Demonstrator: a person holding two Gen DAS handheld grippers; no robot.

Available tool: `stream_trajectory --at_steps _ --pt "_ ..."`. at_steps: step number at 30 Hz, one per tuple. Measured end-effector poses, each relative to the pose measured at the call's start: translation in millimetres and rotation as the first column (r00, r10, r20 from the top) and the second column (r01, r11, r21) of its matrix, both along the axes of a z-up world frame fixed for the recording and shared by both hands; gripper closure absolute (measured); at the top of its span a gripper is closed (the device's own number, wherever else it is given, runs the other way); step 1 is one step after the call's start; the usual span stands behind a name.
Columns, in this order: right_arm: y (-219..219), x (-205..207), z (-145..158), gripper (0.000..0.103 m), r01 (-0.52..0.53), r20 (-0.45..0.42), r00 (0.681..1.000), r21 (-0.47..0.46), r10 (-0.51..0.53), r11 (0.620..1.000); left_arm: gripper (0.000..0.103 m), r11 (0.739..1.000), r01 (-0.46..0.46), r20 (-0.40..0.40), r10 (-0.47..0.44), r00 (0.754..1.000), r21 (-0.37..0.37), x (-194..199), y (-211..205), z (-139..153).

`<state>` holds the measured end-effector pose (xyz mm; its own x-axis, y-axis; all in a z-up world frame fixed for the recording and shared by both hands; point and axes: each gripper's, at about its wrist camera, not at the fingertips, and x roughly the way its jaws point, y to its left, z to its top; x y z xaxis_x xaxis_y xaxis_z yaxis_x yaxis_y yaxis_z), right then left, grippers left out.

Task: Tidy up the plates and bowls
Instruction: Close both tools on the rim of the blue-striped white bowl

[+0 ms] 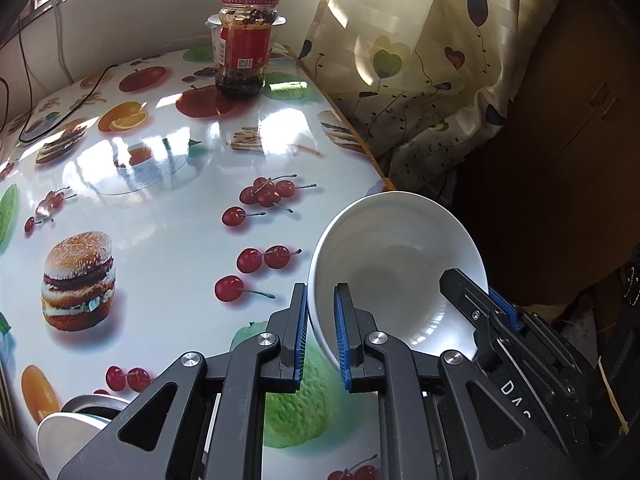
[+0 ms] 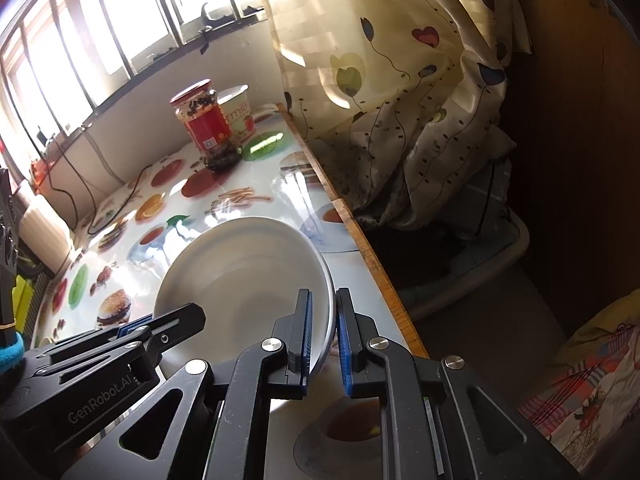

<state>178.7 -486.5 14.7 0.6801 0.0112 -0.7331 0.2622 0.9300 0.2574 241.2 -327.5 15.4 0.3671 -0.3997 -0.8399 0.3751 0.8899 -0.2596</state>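
Note:
A white bowl (image 1: 396,264) is tilted up over the right edge of the fruit-print table (image 1: 168,208). My left gripper (image 1: 322,332) is shut on its left rim, one blue pad inside the wall and one outside. My right gripper (image 1: 494,300) grips the opposite rim. In the right wrist view the same white bowl (image 2: 244,272) fills the middle. There the right gripper (image 2: 324,336) is shut on the near right rim and the left gripper (image 2: 160,326) clamps the left rim. A white dish (image 1: 68,428) with a metal one (image 1: 94,406) behind it lies at the table's near left corner.
A glass jar with a red label (image 1: 244,48) stands at the far side of the table, a white cup (image 2: 240,114) behind it. A black cable (image 1: 64,112) runs over the far left. A patterned curtain (image 1: 420,60) hangs past the wooden table edge (image 2: 380,272).

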Motion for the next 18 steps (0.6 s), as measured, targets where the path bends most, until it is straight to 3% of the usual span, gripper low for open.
stream_trajectory --at_steps 18 --pt "36 -31 35 0.090 -0.009 0.062 0.998 -0.016 0.010 1.000 0.089 0.999 -0.017 0.051 0.019 0.999 -0.035 -24 39 31"
